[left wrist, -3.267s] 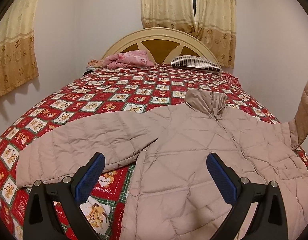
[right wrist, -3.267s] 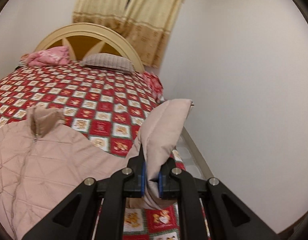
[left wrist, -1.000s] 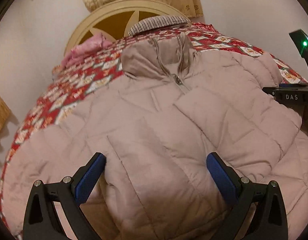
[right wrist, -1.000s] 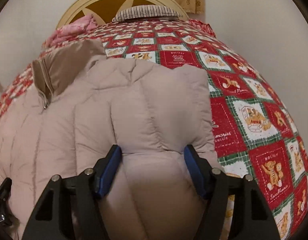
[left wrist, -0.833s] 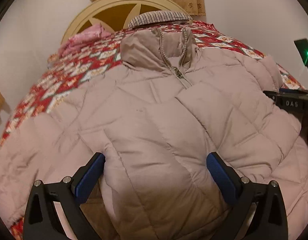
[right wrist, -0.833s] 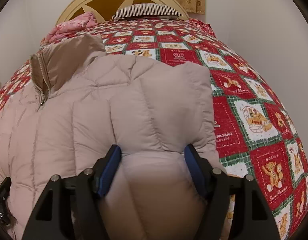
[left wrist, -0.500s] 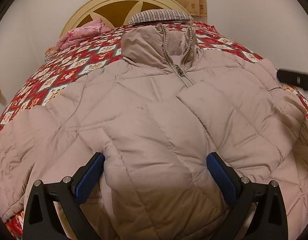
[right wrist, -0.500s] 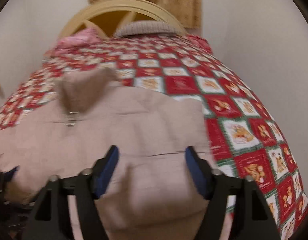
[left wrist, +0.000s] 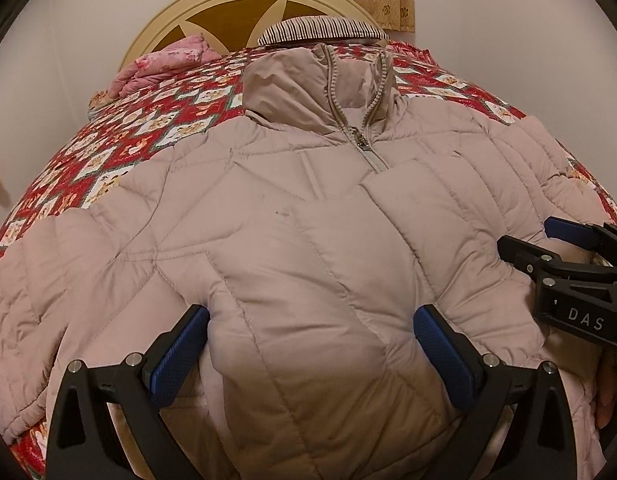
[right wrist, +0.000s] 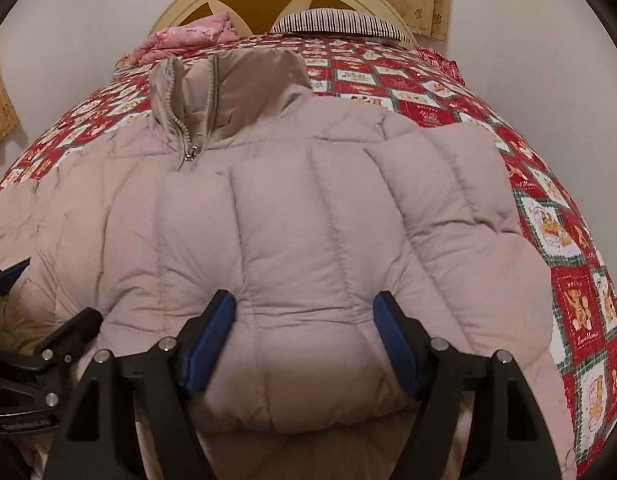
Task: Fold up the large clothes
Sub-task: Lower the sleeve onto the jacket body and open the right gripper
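Evidently both the left gripper (left wrist: 310,354) and right gripper (right wrist: 304,336) stood spread wide over the jacket (left wrist: 308,240), pinching nothing. The puffy folded sleeve (right wrist: 388,220) could spring back open, unpinned. It lay on a red quilt (right wrist: 568,272), headboard (left wrist: 244,12) behind.

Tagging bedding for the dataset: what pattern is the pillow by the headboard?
The pillow has thin dark and light stripes; clearest in the right wrist view.
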Action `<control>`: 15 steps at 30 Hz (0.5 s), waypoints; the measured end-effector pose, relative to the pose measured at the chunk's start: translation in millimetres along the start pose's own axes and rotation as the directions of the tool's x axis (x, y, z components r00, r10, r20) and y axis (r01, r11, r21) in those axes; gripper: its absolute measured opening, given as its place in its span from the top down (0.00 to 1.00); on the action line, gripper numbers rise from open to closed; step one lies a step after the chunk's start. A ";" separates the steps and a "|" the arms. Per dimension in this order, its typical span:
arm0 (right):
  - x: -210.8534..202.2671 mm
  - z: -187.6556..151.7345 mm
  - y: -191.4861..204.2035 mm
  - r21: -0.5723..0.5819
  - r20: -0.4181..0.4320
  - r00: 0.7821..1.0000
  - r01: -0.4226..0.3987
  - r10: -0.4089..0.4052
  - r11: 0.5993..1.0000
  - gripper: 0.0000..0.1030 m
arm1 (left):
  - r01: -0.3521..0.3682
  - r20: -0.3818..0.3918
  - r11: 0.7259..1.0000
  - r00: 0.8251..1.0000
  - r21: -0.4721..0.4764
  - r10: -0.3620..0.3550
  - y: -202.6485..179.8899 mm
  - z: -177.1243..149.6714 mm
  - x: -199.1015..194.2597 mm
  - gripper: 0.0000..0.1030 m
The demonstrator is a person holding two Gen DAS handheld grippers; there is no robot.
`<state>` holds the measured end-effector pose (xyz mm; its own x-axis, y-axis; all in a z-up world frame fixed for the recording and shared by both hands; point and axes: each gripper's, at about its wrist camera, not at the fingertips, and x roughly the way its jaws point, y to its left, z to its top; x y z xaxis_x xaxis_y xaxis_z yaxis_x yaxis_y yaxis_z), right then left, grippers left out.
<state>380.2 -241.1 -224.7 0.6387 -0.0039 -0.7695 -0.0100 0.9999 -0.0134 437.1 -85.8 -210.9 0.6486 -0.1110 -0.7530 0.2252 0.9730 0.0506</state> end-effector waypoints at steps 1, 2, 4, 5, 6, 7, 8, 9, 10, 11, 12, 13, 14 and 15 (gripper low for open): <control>0.3 -0.5 0.6 -0.003 -0.001 1.000 0.002 -0.002 1.000 0.26 | 0.000 -0.002 1.000 1.000 0.000 0.000 0.1 0.2 0.1 0.01; 0.0 -1.5 1.3 -0.002 -0.001 1.000 0.001 -0.001 1.000 0.26 | 0.001 -0.003 1.000 1.000 0.000 -0.001 0.4 0.3 0.5 0.01; 1.0 -1.7 1.9 -0.002 -0.001 1.000 0.001 -0.001 1.000 0.26 | 0.004 -0.005 1.000 1.000 -0.001 -0.004 1.0 0.2 0.9 0.01; 1.6 -2.0 2.0 -0.001 -0.001 1.000 0.002 -0.002 1.000 0.26 | 0.005 -0.005 1.000 1.000 -0.002 -0.005 0.9 0.1 1.0 0.01; 2.1 -2.0 2.9 -0.002 -0.001 1.000 0.006 -0.006 1.000 0.25 | 0.006 -0.005 1.000 1.000 -0.003 -0.006 1.2 0.1 1.1 0.01; 2.4 -2.1 3.5 -0.005 0.000 1.000 0.010 -0.010 1.000 0.25 | 0.008 -0.005 1.000 1.000 -0.004 -0.008 1.6 0.2 0.9 0.01; 2.9 -2.3 4.5 -0.008 0.000 1.000 0.017 -0.017 1.000 0.25 | 0.011 -0.004 1.000 1.000 -0.006 -0.011 1.6 0.4 0.8 0.01; 3.4 -2.5 5.1 -0.011 0.000 1.000 0.021 -0.021 1.000 0.25 | 0.018 -0.006 1.000 1.000 -0.010 -0.018 2.8 0.8 0.5 0.01; 3.8 -2.5 5.7 -0.012 0.001 1.000 0.024 -0.024 1.000 0.24 | 0.028 -0.006 0.999 1.000 -0.015 -0.028 4.2 1.1 -0.5 0.01; 4.0 -2.9 5.1 -0.010 0.001 1.000 0.022 -0.022 1.000 0.24 | 0.044 -0.006 0.999 0.999 -0.023 -0.044 7.5 1.7 -2.9 0.01; 4.1 -3.3 4.3 -0.006 0.003 1.000 0.018 -0.018 1.000 0.24 | 0.053 -0.005 0.998 0.999 -0.034 -0.053 12.0 1.9 -7.7 0.01; 4.2 -3.9 3.4 -0.001 0.004 1.000 0.012 -0.012 1.000 0.24 | 0.055 0.002 0.997 0.998 -0.048 -0.055 16.3 1.5 -13.8 0.01; 4.2 -4.2 2.9 0.001 0.005 1.000 0.010 -0.010 1.000 0.24 | 0.056 0.015 0.996 0.998 -0.071 -0.055 24.8 0.2 -24.6 0.01; 4.3 -4.6 2.9 0.001 0.006 1.000 0.012 -0.012 1.000 0.24 | 0.050 0.034 0.994 0.998 -0.095 -0.047 35.6 -2.0 -38.1 0.01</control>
<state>379.4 -238.3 -231.0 0.6436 -0.0154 -0.7652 -0.0021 0.9998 -0.0219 418.9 -46.5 -181.7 0.6615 -0.1633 -0.7319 0.1875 0.9810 -0.0494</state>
